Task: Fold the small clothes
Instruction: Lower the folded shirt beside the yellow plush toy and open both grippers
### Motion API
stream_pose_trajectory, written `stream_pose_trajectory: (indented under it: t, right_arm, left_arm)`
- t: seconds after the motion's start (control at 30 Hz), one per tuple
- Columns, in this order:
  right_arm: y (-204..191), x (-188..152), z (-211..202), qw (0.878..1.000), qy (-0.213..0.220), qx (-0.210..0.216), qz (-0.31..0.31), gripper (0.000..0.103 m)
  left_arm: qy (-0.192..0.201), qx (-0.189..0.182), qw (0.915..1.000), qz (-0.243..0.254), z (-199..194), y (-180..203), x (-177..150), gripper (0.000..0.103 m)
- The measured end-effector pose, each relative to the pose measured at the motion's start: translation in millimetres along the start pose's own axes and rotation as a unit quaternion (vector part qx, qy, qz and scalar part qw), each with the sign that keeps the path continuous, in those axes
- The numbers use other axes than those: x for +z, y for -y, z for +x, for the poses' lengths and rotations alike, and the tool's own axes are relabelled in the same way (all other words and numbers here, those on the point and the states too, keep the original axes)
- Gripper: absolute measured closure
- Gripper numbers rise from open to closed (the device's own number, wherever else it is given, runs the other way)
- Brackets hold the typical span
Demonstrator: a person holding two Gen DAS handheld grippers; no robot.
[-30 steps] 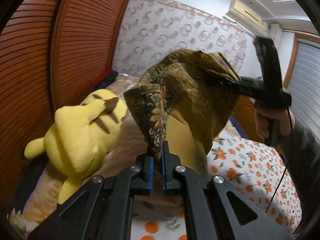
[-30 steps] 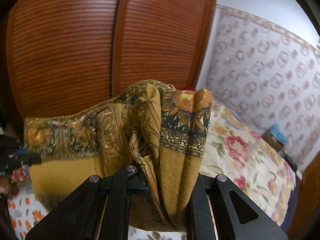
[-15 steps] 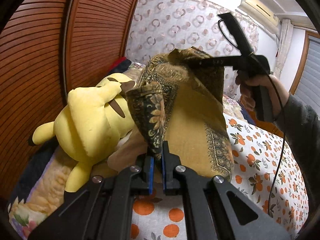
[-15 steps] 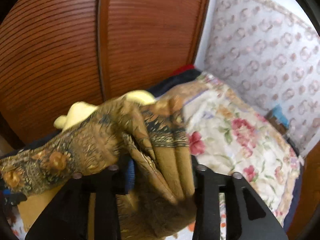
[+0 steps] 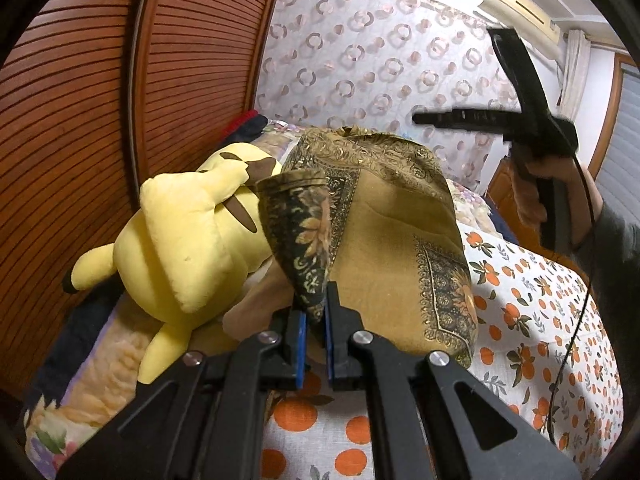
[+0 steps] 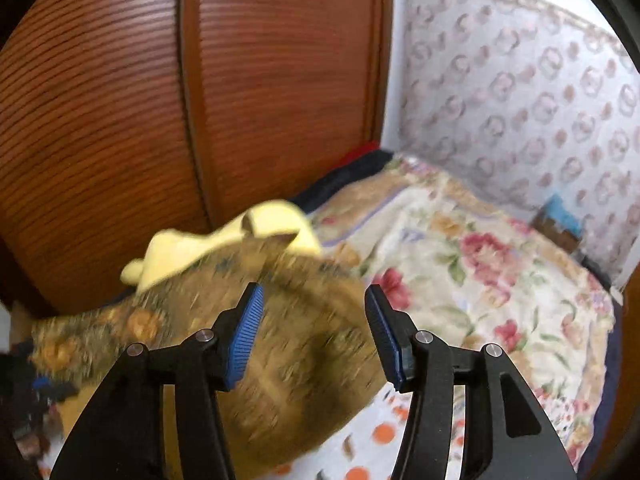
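Note:
A mustard-brown cloth [image 5: 392, 232] with a dark floral border lies heaped on the bed, partly over a yellow plush toy. My left gripper [image 5: 314, 300] is shut on one bordered corner of it, which stands up from the jaws. In the left wrist view my right gripper [image 5: 420, 119] hovers above and behind the cloth, held by a hand, clear of the fabric. In the right wrist view the right gripper [image 6: 314, 306] has its jaws opening, with nothing pinched between the blue pads; the cloth [image 6: 288, 344] lies blurred below them.
The yellow plush toy [image 5: 188, 236] rests left of the cloth against the slatted wooden wardrobe [image 5: 100, 100]. An orange-patterned sheet [image 5: 540, 340] covers the near bed, a rose-patterned quilt [image 6: 480, 264] the far part. A patterned wall [image 5: 380, 60] stands behind.
The right gripper opened and let go of the cloth, which dropped onto the bed and plush toy. It drew back to the right. The left gripper kept its hold.

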State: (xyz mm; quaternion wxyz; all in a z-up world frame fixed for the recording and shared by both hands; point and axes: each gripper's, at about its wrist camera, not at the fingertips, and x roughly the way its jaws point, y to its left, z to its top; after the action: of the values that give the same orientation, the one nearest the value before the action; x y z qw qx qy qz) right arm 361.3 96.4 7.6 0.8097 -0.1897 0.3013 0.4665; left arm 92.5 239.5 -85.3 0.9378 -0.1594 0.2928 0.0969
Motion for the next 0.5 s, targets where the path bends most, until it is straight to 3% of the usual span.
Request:
stream_pose_trajectory:
  t: [0.1,0.13,0.17,0.2,0.33,0.4,0.5]
  right_arm:
    - [-6,-19,9,1.000,-0.016,0.014,0.005,0.049]
    - [-6,-25,14,1.000,-0.021,0.013,0.007,0.049]
    - [-4,-31,22,0.999,-0.029,0.011,0.012,0.049]
    - [-4,-35,26,0.999,-0.035,0.009,0.017,0.049]
    - [4,-49,35,0.999,-0.036,-0.001,0.040,0.049]
    - [4,-51,26,0.999,-0.028,-0.005,0.042,0.049]
    - [2,-57,7,0.999,-0.019,-0.015,0.046,0.049]
  left_arm:
    - [0.000,0.006,0.9999,0.016,-3,4,2,0.093]
    - [0.001,0.007,0.9998,0.020,-4,5,3,0.083]
    - [0.003,0.008,0.9997,0.023,-6,6,3,0.066]
    - [0.005,0.009,0.9997,0.024,-8,6,4,0.060]
    - [0.026,0.034,0.9981,0.044,-25,13,7,0.053]
    - [0.035,0.038,0.9972,0.054,-32,17,9,0.046]
    - [0.043,0.047,0.9954,0.071,-39,25,11,0.044]
